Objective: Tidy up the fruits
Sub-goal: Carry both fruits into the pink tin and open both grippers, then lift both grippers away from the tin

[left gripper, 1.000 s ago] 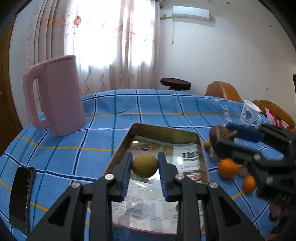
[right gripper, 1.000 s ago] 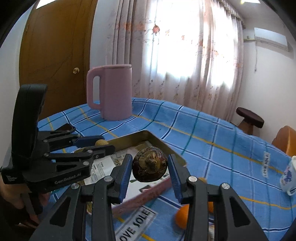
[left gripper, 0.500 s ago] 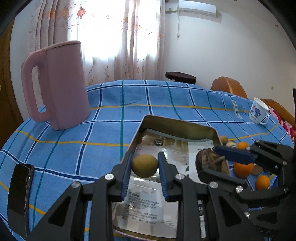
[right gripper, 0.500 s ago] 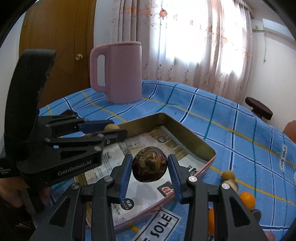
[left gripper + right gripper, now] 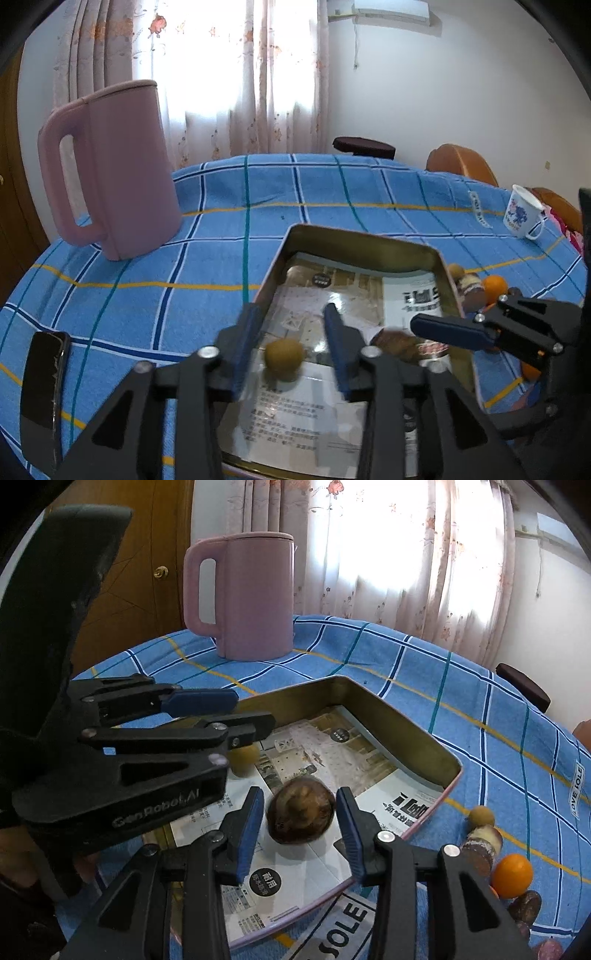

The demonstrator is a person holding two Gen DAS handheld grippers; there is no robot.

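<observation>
The left claw is hanging over the metal tray with its fingers spread apart, and the small yellow-green fruit is lying between them on the paper lining, touching neither pad. The right claw is likewise standing released, its blue pads just clear of the dark brown round fruit, which is sitting on the tray's paper near the front edge (slightly blurred in both views). Outside the tray, on the blue checked bench, an orange and several small brown fruits are lying together. A pink jug is standing upright well behind the tray, and a white mug is resting at the far right.
</observation>
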